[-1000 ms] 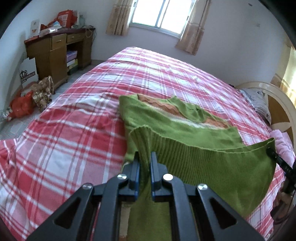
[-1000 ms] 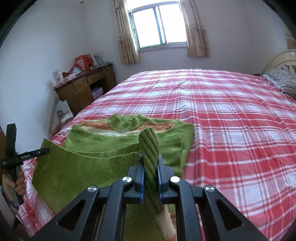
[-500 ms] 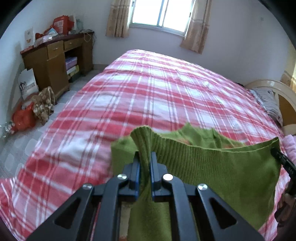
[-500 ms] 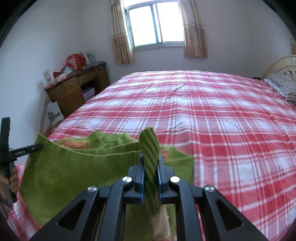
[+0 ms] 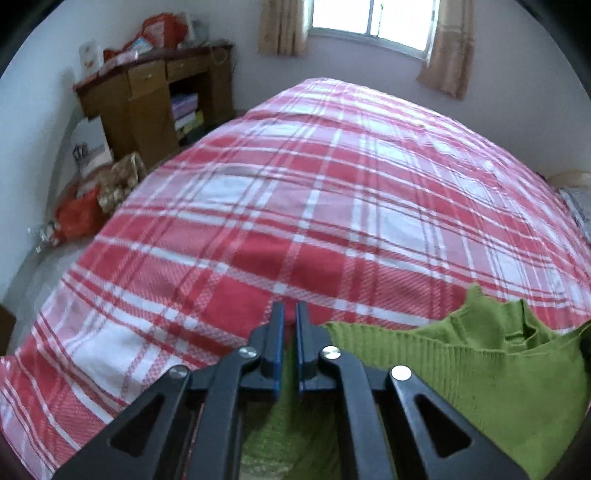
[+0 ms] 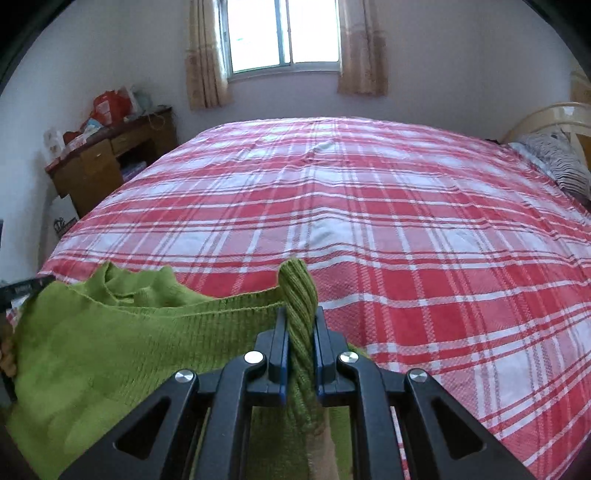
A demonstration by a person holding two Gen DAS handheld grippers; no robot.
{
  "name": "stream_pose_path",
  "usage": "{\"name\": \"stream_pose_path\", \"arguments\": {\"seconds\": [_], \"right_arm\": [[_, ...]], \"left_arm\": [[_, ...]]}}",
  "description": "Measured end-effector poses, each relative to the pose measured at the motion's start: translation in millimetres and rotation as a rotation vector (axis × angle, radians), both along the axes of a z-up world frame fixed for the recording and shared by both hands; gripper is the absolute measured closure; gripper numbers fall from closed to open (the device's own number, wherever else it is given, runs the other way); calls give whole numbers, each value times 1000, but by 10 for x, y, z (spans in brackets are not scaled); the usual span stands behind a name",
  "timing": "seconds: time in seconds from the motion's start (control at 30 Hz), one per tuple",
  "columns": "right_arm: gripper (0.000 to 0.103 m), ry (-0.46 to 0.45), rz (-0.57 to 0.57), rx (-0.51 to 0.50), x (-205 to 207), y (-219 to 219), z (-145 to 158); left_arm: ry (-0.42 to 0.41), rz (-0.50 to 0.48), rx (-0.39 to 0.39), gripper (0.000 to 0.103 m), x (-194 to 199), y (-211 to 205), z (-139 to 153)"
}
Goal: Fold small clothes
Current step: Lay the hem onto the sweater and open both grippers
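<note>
Bed (image 6: 424,229), red/white plaid cover, fills most of both views and serves as the work surface. Green knit sweater (image 6: 110,354) sits at the near edge, lifted off the cover along its ribbed hem and stretched between the two tools; its collar end (image 5: 517,325) bunches up beyond the taut edge.

Step in hand, as judged: hem-to-collar fold, mid-carry. The hem is raised and reaches about to the collar but is not yet laid down.

Right gripper (image 6: 298,343): jaws narrow, clamped on a rolled bunch of ribbed hem that sticks up above the tips. Left gripper (image 5: 287,343): jaws nearly closed w/ a slim gap. Green cloth shows low between them and below the frame, but the tips look bare, so whether it has a hold cannot be told. Left wrist view is motion-blurred.

Next move calls for: lower both corners level onto the collar end, keep the hem taut so no crease sets in, align edges, then release. If the left corner has slipped, re-grip first.

Surroundings: wooden desk (image 6: 107,162) w/ clutter stands by the far-left wall, bags (image 5: 96,199) on the floor beside it, pillow (image 6: 554,162) at far right, window (image 6: 282,33) behind. All lie well apart from the sweater. Nothing on the cover obstructs the fold.
</note>
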State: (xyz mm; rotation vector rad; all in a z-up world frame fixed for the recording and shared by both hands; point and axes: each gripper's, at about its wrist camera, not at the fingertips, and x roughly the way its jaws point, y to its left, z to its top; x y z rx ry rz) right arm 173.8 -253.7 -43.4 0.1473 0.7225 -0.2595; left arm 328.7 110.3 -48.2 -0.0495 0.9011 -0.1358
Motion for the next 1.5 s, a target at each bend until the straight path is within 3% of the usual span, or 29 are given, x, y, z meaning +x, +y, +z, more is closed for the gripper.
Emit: {"name": "stream_pose_path", "arguments": {"seconds": [0.1,0.2,0.23,0.3,0.33,0.37,0.53,0.67,0.77,0.9,1.07,1.17,1.27,1.5], "right_arm": [[93,79,-39,10,103,-49,-115],[93,100,-38,13,130,-62,-151],[93,104,-36,17,136,-70,-158],[93,116,-36,28,154,-94,-178],[93,118,-36,30,164,-104,-184],[93,120,-37,27,176,-112,-191],[93,144,-42,-42,258,-62,-200],[89,137,-46,-50,238,-56,-177],[88,5,-35,40,-15,-142,7],[87,-121,-141,-11,-503,-113,337],[87,-84,16,20,-880,327,389],[87,-4,98,63,-993,639,189],[87,62,87,71,-1000,758,-65],[88,7,54,38,-998,737,-202]], "left_arm": [[1,-11,-4,97,-20,-10,33],[-9,-44,18,96,-67,-75,186],[-27,-60,44,90,-150,-119,294],[-30,-89,82,67,-268,-215,395],[-30,-122,75,51,-374,-254,451],[-38,-167,63,44,-518,-300,502],[-69,-302,149,44,-1067,-558,420],[-38,-228,238,41,-946,-600,64],[-106,-169,288,35,-860,-593,-9],[-69,-121,250,34,-660,-566,-36],[-66,-106,253,31,-594,-563,-57],[-80,-105,274,30,-656,-575,-57],[-89,-104,287,30,-701,-573,-47],[-107,-100,310,30,-749,-579,-42]]}}
